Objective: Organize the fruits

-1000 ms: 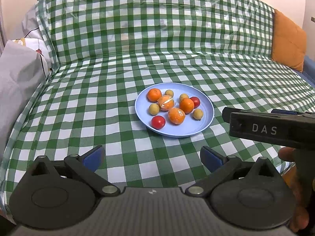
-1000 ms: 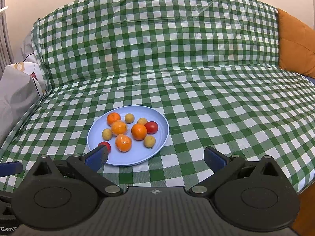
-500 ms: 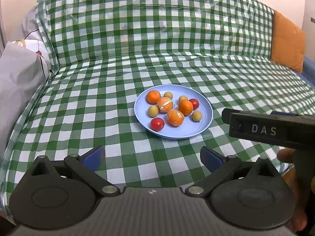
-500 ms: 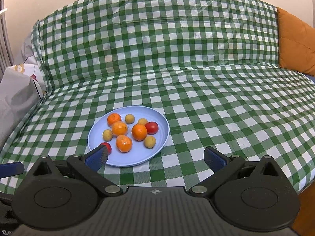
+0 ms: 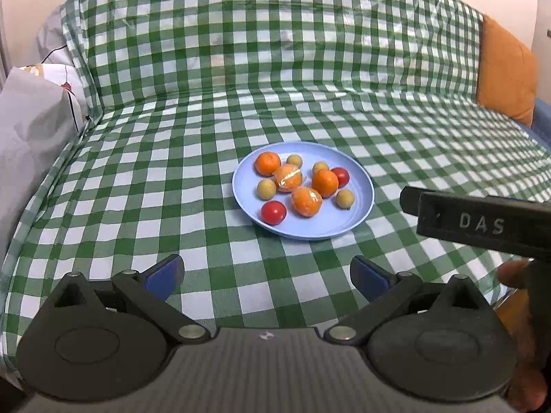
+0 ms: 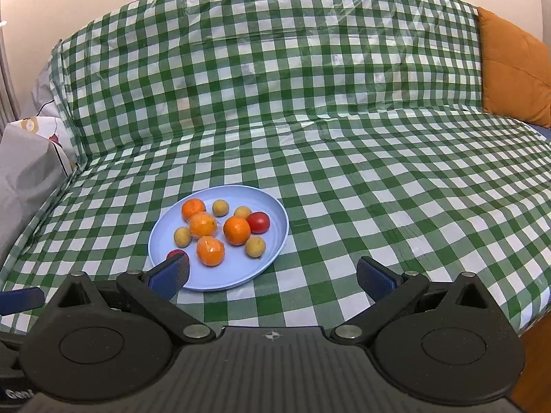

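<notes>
Holding both tools low over the cloth, I see my left gripper (image 5: 267, 273) with its jaws spread wide and nothing between the blue pads (image 5: 164, 277); only green-and-white checked cloth (image 5: 144, 186) shows in the gap. My right gripper (image 6: 272, 277) is likewise spread wide and empty, its left pad overlapping the near rim of the plate in the right wrist view.

From the left wrist view, the light blue plate (image 5: 360, 179) sits on the cloth at about 12 o'clock, slightly toward 1, apart from the fingertips. On it lie four oranges (image 5: 324, 182), two of them looking wrapped in clear film, two red tomatoes (image 5: 273, 212) and four small yellow-brown fruits (image 5: 345, 198), all loosely grouped. One tomato rests at the plate's 7 o'clock edge, the other at its 2 o'clock, touching an orange.

At 3 o'clock in the left view, the black body of the other tool crosses in, lettered DAS, with a hand (image 5: 516, 270) under it.

Farther out, an orange cushion (image 6: 509, 69) stands at 2 o'clock and a grey pillow (image 5: 31, 130) at 9 o'clock.
</notes>
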Demonstrator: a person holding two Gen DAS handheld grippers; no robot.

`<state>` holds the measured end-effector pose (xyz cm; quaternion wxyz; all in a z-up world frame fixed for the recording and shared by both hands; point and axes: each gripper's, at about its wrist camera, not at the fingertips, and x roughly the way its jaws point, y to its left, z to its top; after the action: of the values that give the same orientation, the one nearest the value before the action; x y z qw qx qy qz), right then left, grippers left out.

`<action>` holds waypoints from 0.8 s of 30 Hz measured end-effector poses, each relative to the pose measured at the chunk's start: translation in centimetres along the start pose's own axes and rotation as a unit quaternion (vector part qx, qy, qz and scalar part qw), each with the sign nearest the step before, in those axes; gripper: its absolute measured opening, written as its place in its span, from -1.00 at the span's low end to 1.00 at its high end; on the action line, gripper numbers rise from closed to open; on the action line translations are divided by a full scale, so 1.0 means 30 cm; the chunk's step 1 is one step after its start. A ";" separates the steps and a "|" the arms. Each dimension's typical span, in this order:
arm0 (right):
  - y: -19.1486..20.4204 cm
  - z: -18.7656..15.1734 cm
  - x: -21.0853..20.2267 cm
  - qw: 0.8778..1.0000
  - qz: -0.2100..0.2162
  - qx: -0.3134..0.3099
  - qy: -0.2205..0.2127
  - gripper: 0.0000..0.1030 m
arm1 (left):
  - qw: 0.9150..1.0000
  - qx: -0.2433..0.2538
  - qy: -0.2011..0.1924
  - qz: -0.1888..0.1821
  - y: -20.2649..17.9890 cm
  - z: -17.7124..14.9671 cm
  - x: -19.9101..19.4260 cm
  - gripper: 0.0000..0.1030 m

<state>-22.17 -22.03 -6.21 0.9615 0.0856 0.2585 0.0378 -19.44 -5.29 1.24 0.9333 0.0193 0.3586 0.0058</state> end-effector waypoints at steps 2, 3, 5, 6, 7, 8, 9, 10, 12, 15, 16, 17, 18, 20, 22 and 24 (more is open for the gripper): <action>-0.002 -0.002 0.005 1.000 -0.004 0.001 0.005 0.99 | 1.000 -0.004 0.001 0.000 0.003 0.003 0.011 0.99; -0.003 -0.003 0.009 1.000 -0.005 0.002 0.007 0.99 | 1.000 -0.008 0.002 0.001 0.007 0.006 0.017 0.99; -0.002 -0.004 0.018 1.000 -0.007 0.000 0.011 0.99 | 1.000 -0.014 0.004 0.003 0.016 0.015 0.030 0.99; -0.002 -0.004 0.023 1.000 -0.009 -0.001 0.013 0.99 | 1.000 -0.017 0.005 0.005 0.019 0.020 0.036 0.99; -0.003 -0.004 0.029 1.000 -0.011 -0.001 0.016 0.99 | 1.000 -0.019 0.005 0.008 0.024 0.026 0.042 0.99; -0.003 -0.003 0.035 1.000 -0.012 0.000 0.018 0.99 | 1.000 -0.021 0.005 0.010 0.031 0.032 0.050 0.99; -0.004 -0.002 0.043 1.000 -0.014 0.002 0.021 0.99 | 1.000 -0.023 0.005 0.013 0.035 0.037 0.055 0.99; -0.006 -0.002 0.052 1.000 -0.015 0.004 0.025 0.99 | 1.000 -0.025 0.006 0.015 0.040 0.041 0.062 0.99; -0.012 0.002 0.062 0.999 -0.015 0.007 0.031 0.99 | 0.999 -0.025 0.008 0.019 0.045 0.047 0.074 0.99; -0.015 0.006 0.074 0.999 -0.015 0.011 0.035 0.99 | 0.999 -0.026 0.009 0.020 0.052 0.051 0.090 0.99; -0.015 0.007 0.077 0.999 -0.015 0.011 0.037 0.99 | 0.999 -0.026 0.010 0.020 0.054 0.051 0.095 0.99; -0.014 0.008 0.082 0.999 -0.015 0.012 0.039 0.99 | 0.999 -0.027 0.010 0.020 0.055 0.052 0.099 0.99; -0.013 0.009 0.085 0.999 -0.015 0.012 0.040 0.99 | 0.999 -0.027 0.011 0.020 0.055 0.052 0.101 0.99; -0.013 0.012 0.091 0.999 -0.014 0.013 0.042 0.99 | 0.999 -0.025 0.010 0.019 0.053 0.052 0.104 0.99; -0.013 0.013 0.096 0.999 -0.012 0.013 0.044 0.99 | 1.000 -0.024 0.009 0.017 0.054 0.054 0.111 0.99; -0.014 0.016 0.099 0.999 -0.012 0.013 0.044 0.99 | 1.000 -0.021 0.005 0.014 0.053 0.056 0.113 0.99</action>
<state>-19.35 -22.17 -7.35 0.9485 0.0937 0.3015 0.0266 -15.80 -3.68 0.27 0.9316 0.0046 0.3625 0.0265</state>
